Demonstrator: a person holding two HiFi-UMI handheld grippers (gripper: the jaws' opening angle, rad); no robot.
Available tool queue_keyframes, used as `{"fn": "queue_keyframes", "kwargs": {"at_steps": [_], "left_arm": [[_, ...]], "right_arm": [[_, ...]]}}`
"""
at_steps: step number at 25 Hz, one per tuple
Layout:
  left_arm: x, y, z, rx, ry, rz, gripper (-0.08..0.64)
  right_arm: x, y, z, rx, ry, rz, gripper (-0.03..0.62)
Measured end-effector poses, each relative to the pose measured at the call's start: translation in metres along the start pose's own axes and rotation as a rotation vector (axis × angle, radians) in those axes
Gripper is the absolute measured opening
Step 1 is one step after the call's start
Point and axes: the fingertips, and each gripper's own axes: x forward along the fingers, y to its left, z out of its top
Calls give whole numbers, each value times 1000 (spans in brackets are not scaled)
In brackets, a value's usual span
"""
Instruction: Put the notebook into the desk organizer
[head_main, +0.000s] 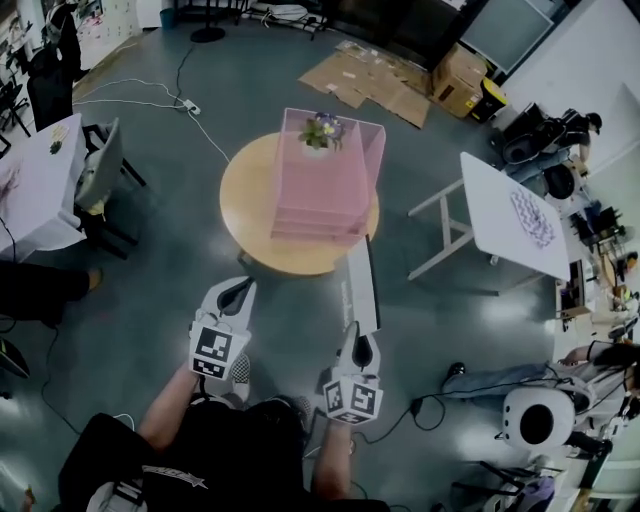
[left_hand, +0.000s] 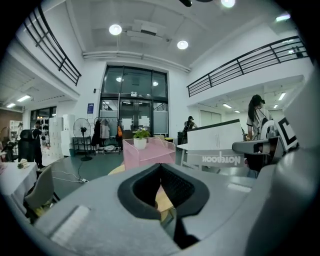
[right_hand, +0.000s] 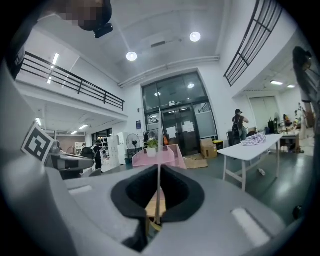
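One notebook (head_main: 362, 290) is in play, and it is clamped in the right gripper (head_main: 357, 336). That gripper's two fingers are closed onto its near end. The notebook stands on edge, so in the right gripper view it shows only as a thin pale line (right_hand: 159, 185) between the dark pads. From the left gripper view its broad grey cover (left_hand: 220, 145) is visible with its title lettering.

In the head view the notebook's far end reaches the near rim of the single round wooden worktop (head_main: 245, 205). It lies close to the front right corner of the desk organizer (head_main: 325, 185), and whether the two touch cannot be told.

There is one organizer, pink and translucent, with stepped tiers. It sits on the right half of the worktop, and one small potted plant (head_main: 322, 130) stands on its top at the back.

The left gripper (head_main: 240, 288) is off to the left of the notebook, short of the worktop. Its two fingers are drawn together at the tips with nothing between them.

Two white tables flank the scene, one at the right (head_main: 510, 215) and one at the left (head_main: 30, 190). Flattened cardboard (head_main: 365, 75) lies on the floor beyond the worktop.
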Motion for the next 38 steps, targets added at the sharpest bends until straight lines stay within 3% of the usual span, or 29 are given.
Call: {"fn": "queue_keyframes", "kwargs": {"at_steps": [5, 15, 21, 31, 38], "left_arm": [[13, 13, -12, -2, 13, -30, 11], [44, 27, -54, -37, 105, -12, 11], [62, 32, -79, -55, 165, 14, 11], [81, 32, -111, -77, 228, 36, 11], [83, 34, -139, -79, 284, 58, 11]], "right_arm": [[16, 9, -23, 118, 25, 4, 14], [54, -15, -86, 617, 66, 63, 14], [88, -14, -113, 930, 60, 149, 12], [122, -22, -170, 1195, 104, 175, 12], [144, -17, -185, 1278, 102, 200, 14]]}}
